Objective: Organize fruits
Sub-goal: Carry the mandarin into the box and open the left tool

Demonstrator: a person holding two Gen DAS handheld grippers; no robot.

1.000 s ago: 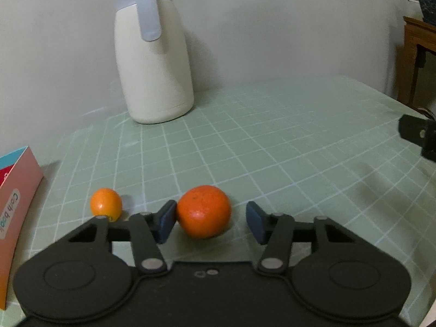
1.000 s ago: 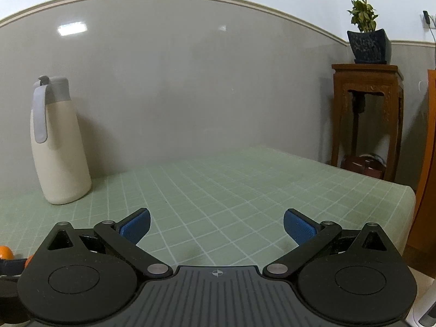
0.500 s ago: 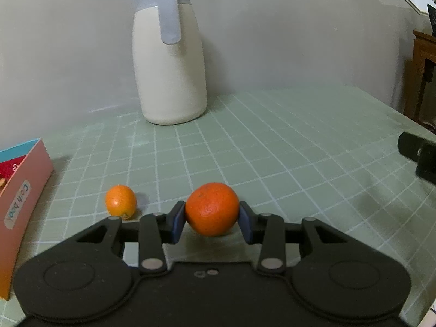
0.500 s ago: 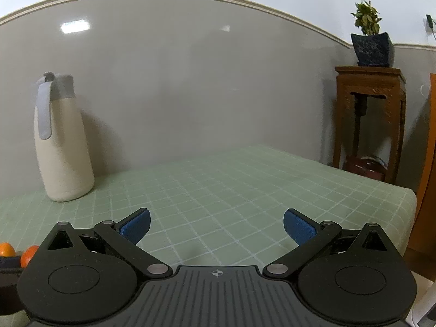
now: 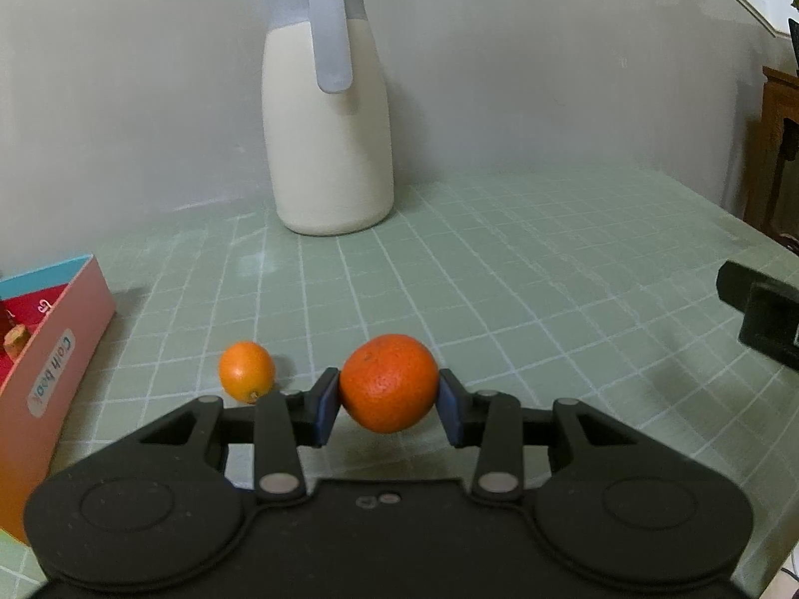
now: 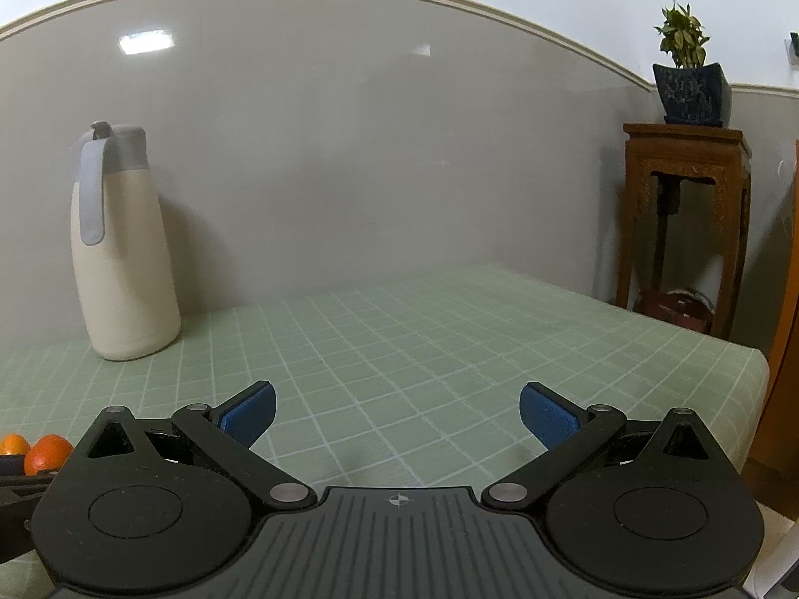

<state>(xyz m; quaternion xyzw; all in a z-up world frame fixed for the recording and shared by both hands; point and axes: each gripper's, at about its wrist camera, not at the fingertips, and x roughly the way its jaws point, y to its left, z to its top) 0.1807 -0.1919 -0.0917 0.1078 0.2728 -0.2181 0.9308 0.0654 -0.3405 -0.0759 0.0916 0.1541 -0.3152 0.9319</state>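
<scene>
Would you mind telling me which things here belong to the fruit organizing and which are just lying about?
Part of the job:
- large orange, gripped in the left claw
- small orange on the table
- pink box, likely the destination

Lying about:
- cream jug
- potted plant on the wooden stand
- right claw, open and idle

- We count two orange fruits: a large orange [image 5: 388,382] and a small orange [image 5: 246,371].
- One jug [image 5: 327,115].
- One pink box [image 5: 47,349].
- One potted plant [image 6: 688,75].
</scene>
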